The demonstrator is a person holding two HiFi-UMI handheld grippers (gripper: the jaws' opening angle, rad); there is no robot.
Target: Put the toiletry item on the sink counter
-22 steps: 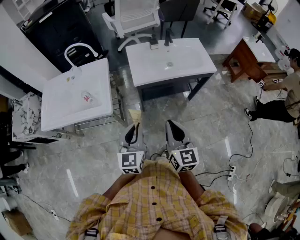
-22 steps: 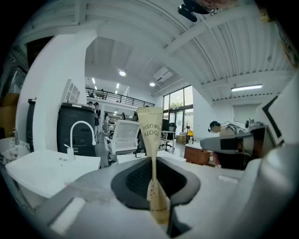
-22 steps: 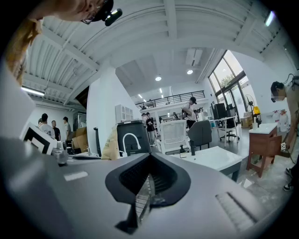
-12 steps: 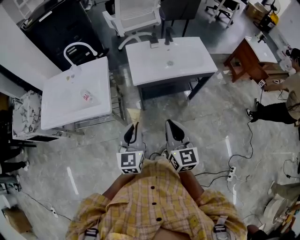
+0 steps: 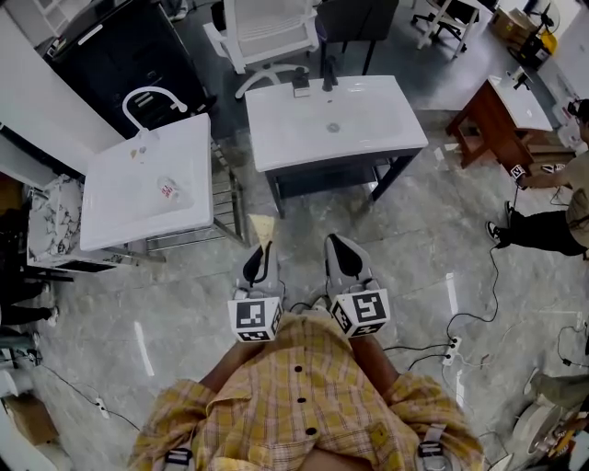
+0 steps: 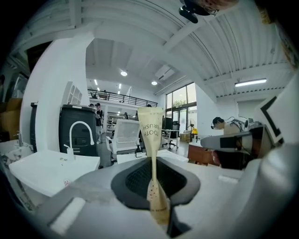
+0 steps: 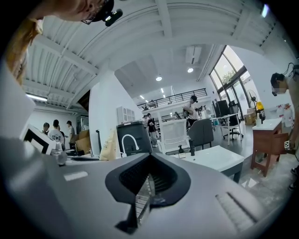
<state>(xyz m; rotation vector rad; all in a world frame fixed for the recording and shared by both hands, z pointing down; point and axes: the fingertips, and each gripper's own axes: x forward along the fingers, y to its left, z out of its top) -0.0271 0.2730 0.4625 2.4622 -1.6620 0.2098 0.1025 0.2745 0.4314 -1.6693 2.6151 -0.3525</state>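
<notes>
A flat cream paper toothbrush sachet (image 6: 150, 126), printed TOOTH BRUSH in dark letters and pinched thin at mid-height, stands upright at frame centre, clamped between the 2 jaws of the left gripper (image 6: 156, 200). The right gripper (image 7: 140, 196) is closed on nothing. The white rectangular sink counter (image 5: 368, 138) lies upper centre, well apart.

Head view: over the person, steeply down, left gripper (image 5: 261, 253) and right gripper (image 5: 339, 248) close below.
Gripper views: riding right behind their own fingers (image 6: 135, 179), facing roughly level across the room.
Shared by all: arched tap (image 5: 152, 89), white chair (image 5: 267, 28).
</notes>
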